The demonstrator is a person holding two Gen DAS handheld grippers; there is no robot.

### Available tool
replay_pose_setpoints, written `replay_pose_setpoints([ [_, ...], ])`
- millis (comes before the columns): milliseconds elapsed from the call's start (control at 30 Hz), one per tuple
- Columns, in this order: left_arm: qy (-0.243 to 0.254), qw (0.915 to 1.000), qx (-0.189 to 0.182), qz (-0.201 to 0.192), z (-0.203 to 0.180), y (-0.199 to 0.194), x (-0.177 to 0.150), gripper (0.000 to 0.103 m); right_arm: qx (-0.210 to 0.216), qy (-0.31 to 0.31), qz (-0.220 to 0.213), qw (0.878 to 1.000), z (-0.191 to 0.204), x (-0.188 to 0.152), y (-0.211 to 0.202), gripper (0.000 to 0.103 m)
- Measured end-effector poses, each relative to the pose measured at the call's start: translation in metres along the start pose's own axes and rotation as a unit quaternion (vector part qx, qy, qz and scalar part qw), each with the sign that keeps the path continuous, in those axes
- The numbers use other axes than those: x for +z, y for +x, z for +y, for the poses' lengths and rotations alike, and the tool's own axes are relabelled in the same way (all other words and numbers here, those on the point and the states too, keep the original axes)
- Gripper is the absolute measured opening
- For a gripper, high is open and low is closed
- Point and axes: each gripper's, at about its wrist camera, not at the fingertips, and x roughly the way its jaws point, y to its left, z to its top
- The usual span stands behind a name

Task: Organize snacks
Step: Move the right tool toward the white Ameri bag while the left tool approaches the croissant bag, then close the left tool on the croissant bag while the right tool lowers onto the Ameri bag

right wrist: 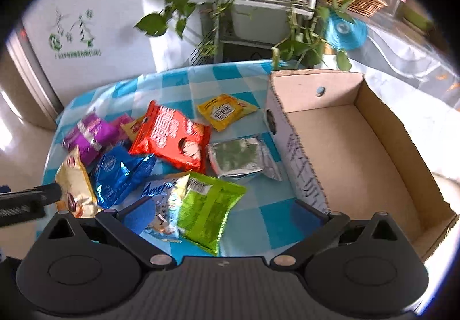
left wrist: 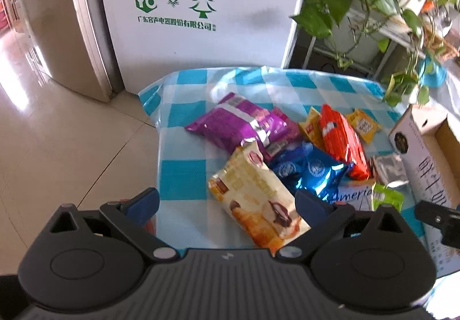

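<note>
On the checked blue-and-white tablecloth (right wrist: 267,213), just left of the cardboard box (right wrist: 348,144), a loose heap of snack packets is lying. The box is sitting open-topped at the cloth's right side, its printed white wall (right wrist: 299,158) facing the heap, and nothing is showing inside it.

Nearest that wall, a silver packet (right wrist: 241,157) is lying flat. Beyond it, toward the far end of the box, a small yellow packet (right wrist: 225,111) is resting apart from the others, its long axis running roughly left to right. An orange packet (right wrist: 172,138) is lying left of the silver one, tilted, its long axis slanting from far-left to near-right. Further from the box, a blue foil packet (right wrist: 120,174) is leaning against a purple one (right wrist: 90,137). A green packet (right wrist: 208,207) is lying on top of a pale packet printed with blue lettering (right wrist: 159,190), its long axis pointing away from the near edge.

Farthest from the box, a cream-and-gold pastry packet (left wrist: 258,199) is lying with its long axis slanting toward the purple packet.

The left gripper (left wrist: 230,202) is hovering over the pastry packet with its jaws spread wide, holding nothing. The right gripper (right wrist: 224,213) is hovering over the green packet beside the box's near corner, jaws likewise wide apart and bare.
</note>
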Motion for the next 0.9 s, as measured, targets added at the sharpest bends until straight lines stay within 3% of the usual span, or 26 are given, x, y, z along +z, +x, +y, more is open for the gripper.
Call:
replay_pose_setpoints([
  [233, 0.041, 0.9987, -0.029, -0.012, 0.004, -0.009, 0.004, 0.100, 0.058, 0.048, 0.010, 0.997, -0.026, 0.000, -0.003, 0.098],
  [467, -0.040, 0.9980, -0.044, 0.020, 0.017, 0.025, -0.010, 0.100, 0.103, 0.085, 0.037, 0.990, -0.025, 0.000, 0.014, 0.080],
  [600, -0.063, 0.9958, -0.063, 0.022, 0.015, 0.032, -0.011, 0.100, 0.103, 0.096, 0.051, 0.989, -0.017, 0.002, 0.030, 0.069],
  [900, -0.066, 0.9960, -0.053, 0.027, 0.002, 0.054, -0.013, 0.100, 0.114, 0.134, 0.085, 0.981, -0.003, 0.002, 0.062, 0.055],
])
